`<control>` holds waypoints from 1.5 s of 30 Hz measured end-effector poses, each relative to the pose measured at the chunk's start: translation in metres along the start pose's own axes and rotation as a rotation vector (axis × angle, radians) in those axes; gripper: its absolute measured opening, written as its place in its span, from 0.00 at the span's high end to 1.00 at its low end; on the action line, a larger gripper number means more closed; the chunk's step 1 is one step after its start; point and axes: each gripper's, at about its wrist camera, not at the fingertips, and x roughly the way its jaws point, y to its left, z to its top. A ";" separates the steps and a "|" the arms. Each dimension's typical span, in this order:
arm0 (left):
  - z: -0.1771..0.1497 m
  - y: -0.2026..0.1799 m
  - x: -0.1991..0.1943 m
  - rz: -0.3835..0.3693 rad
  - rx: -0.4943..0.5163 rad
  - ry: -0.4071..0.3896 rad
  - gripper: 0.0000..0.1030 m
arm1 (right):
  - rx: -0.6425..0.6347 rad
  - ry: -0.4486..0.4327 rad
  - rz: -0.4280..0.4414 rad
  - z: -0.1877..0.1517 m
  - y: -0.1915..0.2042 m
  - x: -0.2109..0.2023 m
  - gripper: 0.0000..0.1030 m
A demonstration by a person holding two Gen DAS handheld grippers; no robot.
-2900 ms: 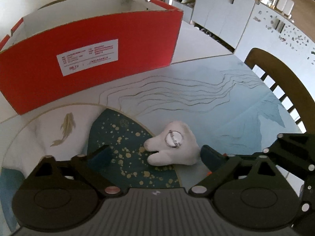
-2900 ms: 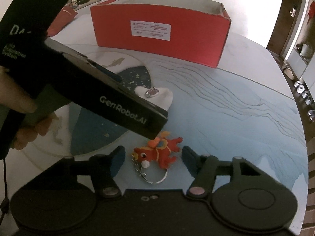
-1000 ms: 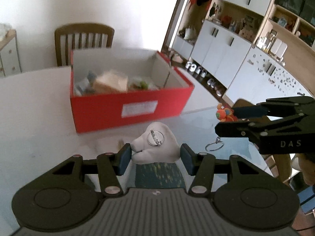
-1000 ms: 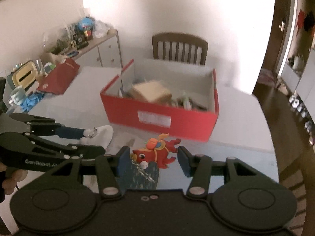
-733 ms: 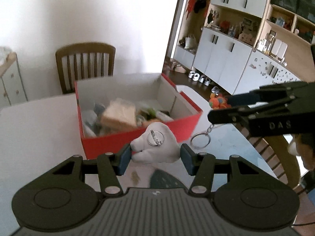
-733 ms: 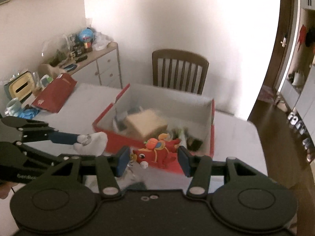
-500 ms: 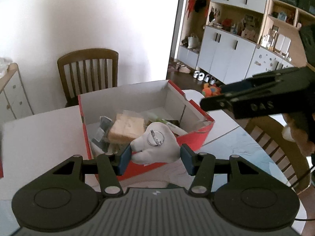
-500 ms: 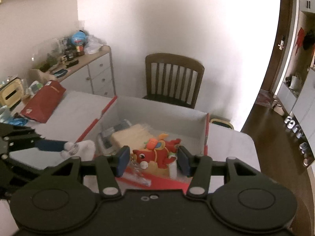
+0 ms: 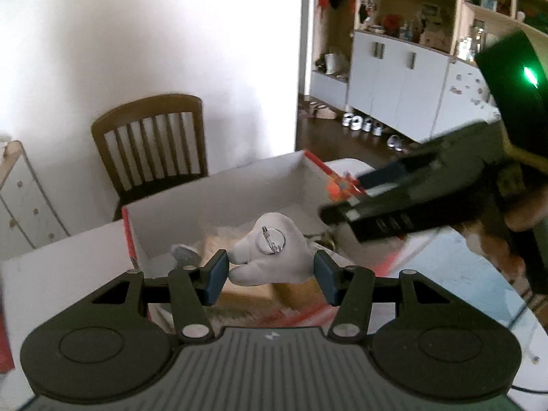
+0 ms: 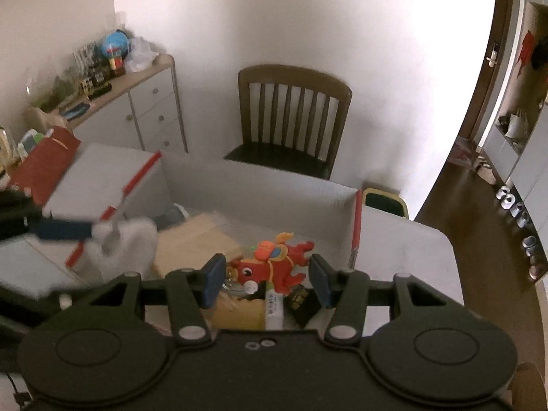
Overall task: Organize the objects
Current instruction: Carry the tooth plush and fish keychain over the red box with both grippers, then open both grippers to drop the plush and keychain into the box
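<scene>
White plush (image 9: 270, 255) bears a round metal pin (image 9: 270, 241).

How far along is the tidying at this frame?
Done: the red box already holds several items. In hand: left gripper grips the white plush badge, right gripper the red dragon keychain, both above the box. Left: releasing both inside.
</scene>
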 end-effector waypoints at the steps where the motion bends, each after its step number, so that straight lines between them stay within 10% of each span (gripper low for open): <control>1: 0.004 0.004 0.005 0.016 -0.005 0.002 0.48 | 0.002 0.006 0.000 -0.001 -0.001 0.004 0.49; 21: 0.009 0.033 0.102 0.035 0.017 0.160 0.47 | -0.060 0.100 -0.001 -0.025 0.010 0.054 0.49; 45: -0.008 0.038 0.092 -0.029 -0.096 0.168 0.29 | -0.034 0.065 0.031 -0.031 0.005 0.037 0.37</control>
